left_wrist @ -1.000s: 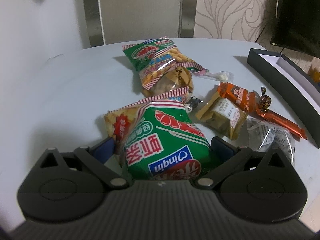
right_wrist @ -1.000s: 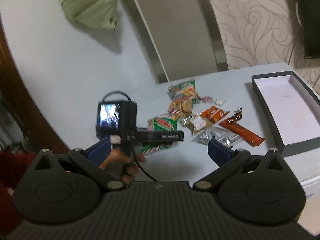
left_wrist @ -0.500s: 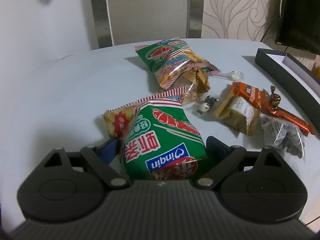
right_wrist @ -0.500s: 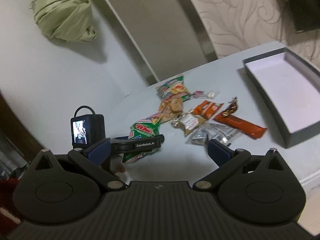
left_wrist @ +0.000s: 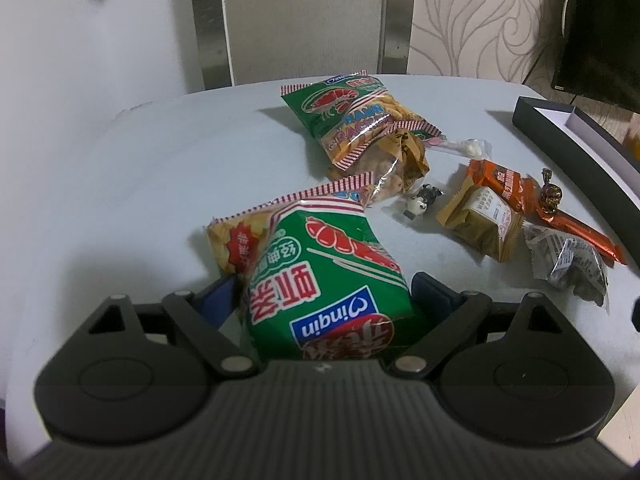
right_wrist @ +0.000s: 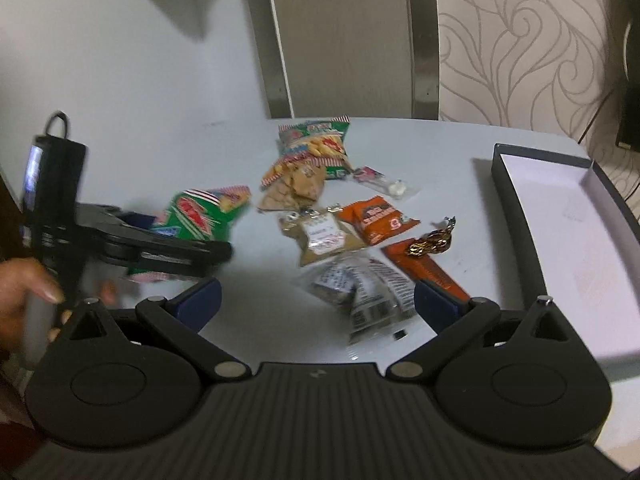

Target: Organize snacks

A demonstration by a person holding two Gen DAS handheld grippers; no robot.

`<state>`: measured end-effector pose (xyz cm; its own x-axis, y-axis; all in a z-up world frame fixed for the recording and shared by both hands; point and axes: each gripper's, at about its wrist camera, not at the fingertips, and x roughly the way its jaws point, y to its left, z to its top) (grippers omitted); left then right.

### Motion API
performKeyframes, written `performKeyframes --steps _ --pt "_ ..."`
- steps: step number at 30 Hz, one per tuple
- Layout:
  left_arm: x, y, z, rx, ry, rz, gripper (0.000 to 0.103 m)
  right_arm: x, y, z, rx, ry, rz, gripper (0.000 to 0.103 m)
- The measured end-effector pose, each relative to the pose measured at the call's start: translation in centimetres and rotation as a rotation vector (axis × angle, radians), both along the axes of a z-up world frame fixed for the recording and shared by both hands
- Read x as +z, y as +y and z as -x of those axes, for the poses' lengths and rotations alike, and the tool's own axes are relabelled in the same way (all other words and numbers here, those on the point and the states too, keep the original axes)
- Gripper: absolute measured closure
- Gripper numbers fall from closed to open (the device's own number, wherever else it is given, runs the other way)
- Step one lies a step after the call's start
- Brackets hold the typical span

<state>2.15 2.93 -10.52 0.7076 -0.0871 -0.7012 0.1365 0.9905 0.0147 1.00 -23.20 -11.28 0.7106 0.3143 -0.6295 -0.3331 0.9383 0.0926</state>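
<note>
Two views: from the left wrist, the left hand-held gripper [left_wrist: 322, 298] has just closed on the green bag [left_wrist: 320, 280] on the table [left_wrist: 120, 184]; from the right, the right hand-held gripper [right_wrist: 316, 302], open and empty, has descended toward the silver packet [right_wrist: 360, 288], so sorting into the box [right_wrist: 560, 232] begins.

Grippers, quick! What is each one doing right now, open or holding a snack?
Left gripper: closed on the green prawn cracker bag.
Right gripper: open, holding nothing, above the clear wrapped snack.
</note>
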Motion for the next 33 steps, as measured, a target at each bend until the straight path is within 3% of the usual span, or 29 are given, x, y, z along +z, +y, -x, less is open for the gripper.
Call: performKeyframes --steps 4,8,14,23,29,30,33 --pt "0.0 -0.1 -0.1 0.007 -0.001 0.001 0.008 -0.2 0.4 -0.5 0.024 -0.018 0.039 0.0" --pt "0.5 0.2 0.1 0.008 -0.019 0.036 0.008 -0.4 0.5 -0.3 0.026 -0.025 0.013 0.0" --pt "0.1 -0.4 -0.3 -0.015 -0.034 0.009 0.008 -0.7 0.1 -0.2 0.038 -0.06 -0.021 0.0" --pt "0.4 -1.9 -0.1 -0.088 -0.096 -0.035 0.011 -1.2 -2.1 -2.2 0.003 -0.007 -0.039 0.0" --pt "1.2 -2.3 0.7 -0.109 -0.139 -0.039 0.011 -1.9 -1.2 -2.7 0.096 0.009 0.029 0.0" --pt "1.3 -2.2 0.8 -0.106 -0.139 -0.037 0.011 -2.1 -1.1 -2.9 0.104 0.017 0.033 0.002" --pt "1.7 -1.7 1.5 -0.096 -0.138 -0.014 0.011 -2.8 -0.8 -3.7 0.109 0.052 0.079 0.023"
